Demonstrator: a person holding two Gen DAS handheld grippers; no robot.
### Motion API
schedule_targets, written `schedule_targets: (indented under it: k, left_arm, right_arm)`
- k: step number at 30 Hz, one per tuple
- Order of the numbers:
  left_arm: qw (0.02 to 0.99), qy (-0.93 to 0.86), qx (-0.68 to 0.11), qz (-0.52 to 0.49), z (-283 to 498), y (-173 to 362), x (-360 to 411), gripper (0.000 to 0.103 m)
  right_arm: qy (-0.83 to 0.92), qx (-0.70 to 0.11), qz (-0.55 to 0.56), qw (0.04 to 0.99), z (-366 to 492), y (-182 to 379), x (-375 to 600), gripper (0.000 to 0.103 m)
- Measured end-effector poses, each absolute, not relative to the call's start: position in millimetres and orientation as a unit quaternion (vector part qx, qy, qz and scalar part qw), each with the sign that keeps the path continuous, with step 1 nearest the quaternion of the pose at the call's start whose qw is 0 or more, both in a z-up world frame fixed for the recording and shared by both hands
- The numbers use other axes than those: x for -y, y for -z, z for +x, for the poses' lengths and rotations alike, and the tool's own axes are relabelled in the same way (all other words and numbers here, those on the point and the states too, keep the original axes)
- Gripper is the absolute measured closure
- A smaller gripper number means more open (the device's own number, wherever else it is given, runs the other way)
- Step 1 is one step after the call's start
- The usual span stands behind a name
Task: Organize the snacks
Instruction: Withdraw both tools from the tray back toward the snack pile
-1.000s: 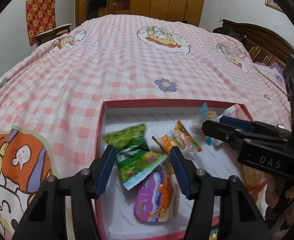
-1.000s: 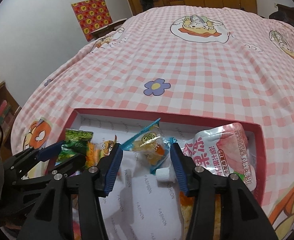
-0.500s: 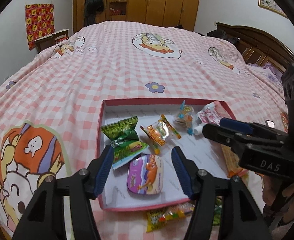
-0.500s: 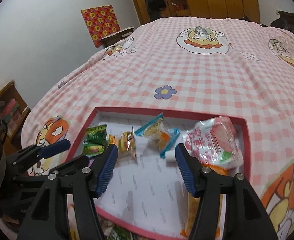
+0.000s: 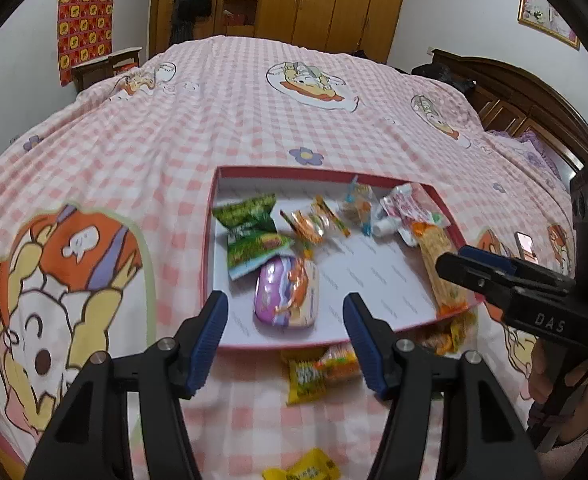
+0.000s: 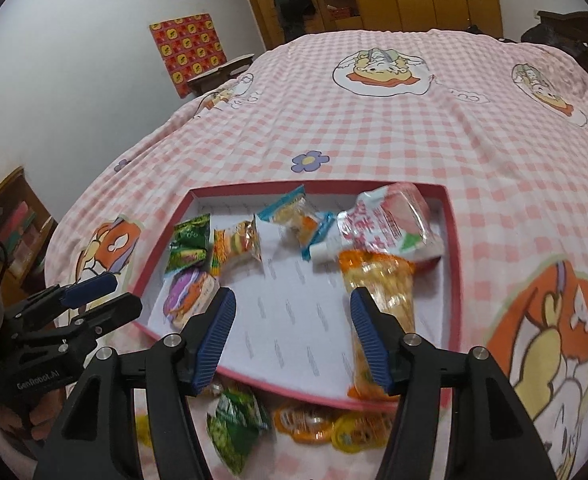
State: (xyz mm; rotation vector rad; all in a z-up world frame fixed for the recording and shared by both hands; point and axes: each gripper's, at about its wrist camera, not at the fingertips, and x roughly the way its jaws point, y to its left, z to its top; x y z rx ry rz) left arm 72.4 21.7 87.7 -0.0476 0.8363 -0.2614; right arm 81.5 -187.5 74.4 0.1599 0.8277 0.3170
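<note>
While both of my grippers hang empty above the near edge of the box, I list what lies below.

Box (image 5: 377,326): shallow, red-rimmed, white-lined, centre of the left view, resting on the pink checked bedspread (image 5: 174,128).

Contents, left to right in the left view: two green packets (image 5: 250,232); an orange-striped wrapped sweet (image 5: 313,222); a purple tub (image 5: 288,294) in front of them; a blue-ended wrapped sweet (image 5: 357,204); a pink spouted pouch (image 5: 407,210); a long orange cracker pack (image 5: 441,264) along the right wall, its near end over the rim.

Outside the box, lower centre of the right view, just beside the near rim: a green packet (image 6: 236,420), orange and yellow jelly cups (image 6: 325,426). A further yellow packet (image 5: 305,470) sits at the bottom edge of the left view.

Left gripper (image 5: 286,340): jaws spread wide, nothing between them, over the near rim. Right gripper (image 6: 292,338): jaws likewise wide, empty, over the box floor and near rim.

Step in hand, as I judge it: between placements, several snacks boxed, several loose ones left.

Next move, as I judge it: drop one gripper onto a loose packet in front of the rim, pinch its crimped edge, lift clear of the wall and set it on the bare white floor mid-box. The jelly cups are rounded and may slip.
</note>
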Motion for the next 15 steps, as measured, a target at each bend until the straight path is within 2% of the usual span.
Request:
schedule_targets:
  k: [15]
  left_arm:
    - [0.89,0.151,-0.429,-0.018,55,-70,-4,0.04]
  right_arm:
    - [-0.149,-0.426,0.085,0.889,43,-50,198,0.042]
